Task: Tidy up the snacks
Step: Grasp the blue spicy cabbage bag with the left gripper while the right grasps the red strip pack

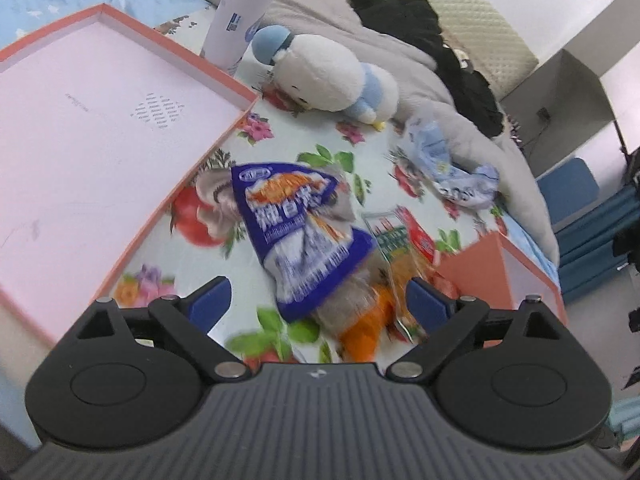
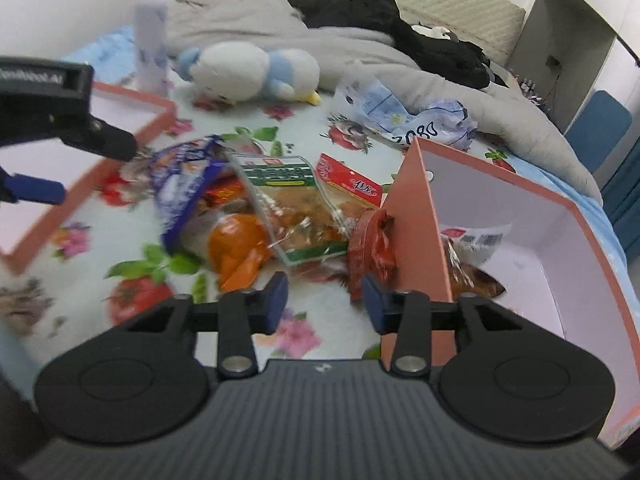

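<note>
A pile of snack packets lies on the floral bedsheet. On top is a blue and white bag (image 1: pixel 296 232) (image 2: pixel 180 184), with an orange packet (image 1: pixel 360 328) (image 2: pixel 236 248) under it. Beside them are a green-labelled clear packet (image 2: pixel 288 204), a red packet (image 2: pixel 348 184) and a dark red wrapper (image 2: pixel 370 244). My left gripper (image 1: pixel 320 302) is open wide just short of the blue bag's near end, its pads clear of it. My right gripper (image 2: pixel 325 304) is open over bare sheet, in front of the dark red wrapper. A pink box (image 2: pixel 416 220) on the right holds one packet (image 2: pixel 472 264).
A shallow pink lid (image 1: pixel 100 120) (image 2: pixel 132 104) lies to the left. Behind the pile are a white and blue plush toy (image 1: pixel 328 72), a tall white bottle (image 1: pixel 244 12), a crumpled blue plastic bag (image 2: pixel 408 116), a grey blanket and black clothes. The bed's edge is at the right.
</note>
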`<state>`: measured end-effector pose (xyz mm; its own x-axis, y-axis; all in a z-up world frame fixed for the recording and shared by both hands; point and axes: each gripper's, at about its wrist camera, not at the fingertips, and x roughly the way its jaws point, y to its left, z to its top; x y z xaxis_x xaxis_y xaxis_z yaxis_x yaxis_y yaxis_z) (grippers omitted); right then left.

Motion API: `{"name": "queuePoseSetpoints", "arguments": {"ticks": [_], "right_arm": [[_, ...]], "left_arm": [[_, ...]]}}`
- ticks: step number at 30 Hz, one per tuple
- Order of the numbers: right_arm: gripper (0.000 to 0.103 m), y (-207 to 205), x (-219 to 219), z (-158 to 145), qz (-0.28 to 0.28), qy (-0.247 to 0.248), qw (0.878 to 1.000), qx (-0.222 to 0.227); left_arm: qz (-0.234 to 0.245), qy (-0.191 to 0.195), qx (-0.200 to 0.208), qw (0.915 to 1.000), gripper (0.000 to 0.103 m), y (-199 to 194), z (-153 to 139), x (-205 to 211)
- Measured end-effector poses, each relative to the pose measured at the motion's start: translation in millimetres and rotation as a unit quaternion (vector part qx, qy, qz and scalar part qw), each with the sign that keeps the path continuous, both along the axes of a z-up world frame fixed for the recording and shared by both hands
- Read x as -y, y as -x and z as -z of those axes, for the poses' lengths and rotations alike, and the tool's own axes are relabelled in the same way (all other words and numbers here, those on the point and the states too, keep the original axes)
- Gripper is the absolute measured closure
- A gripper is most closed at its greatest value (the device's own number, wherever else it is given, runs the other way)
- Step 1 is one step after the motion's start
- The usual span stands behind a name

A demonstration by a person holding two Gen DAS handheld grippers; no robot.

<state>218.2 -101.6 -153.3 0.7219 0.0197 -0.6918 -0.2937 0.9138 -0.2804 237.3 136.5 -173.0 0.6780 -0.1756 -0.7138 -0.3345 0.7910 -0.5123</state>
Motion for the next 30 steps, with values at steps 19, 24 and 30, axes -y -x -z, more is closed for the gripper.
{"name": "queuePoseSetpoints", "arguments": {"ticks": [19,24,30], "right_arm": [[0.074,-113,-25,53,0.008,0.165,0.986,-0.032],[0.074,-124,-29,58,-0.005,0.172,0.983,-0.059],[0.074,-129,-31,70,-0.006,0.18,0.979,-0.092]], "left_arm": [[-0.035,0.058,-0.086,0.994,0.008,-120,56,-28],[-0.042,0.051,-0.117,0.9909,0.011,-129,62,-22],[-0.043,0.044,-0.151,0.9867,0.022,-133,72,-20]]}}
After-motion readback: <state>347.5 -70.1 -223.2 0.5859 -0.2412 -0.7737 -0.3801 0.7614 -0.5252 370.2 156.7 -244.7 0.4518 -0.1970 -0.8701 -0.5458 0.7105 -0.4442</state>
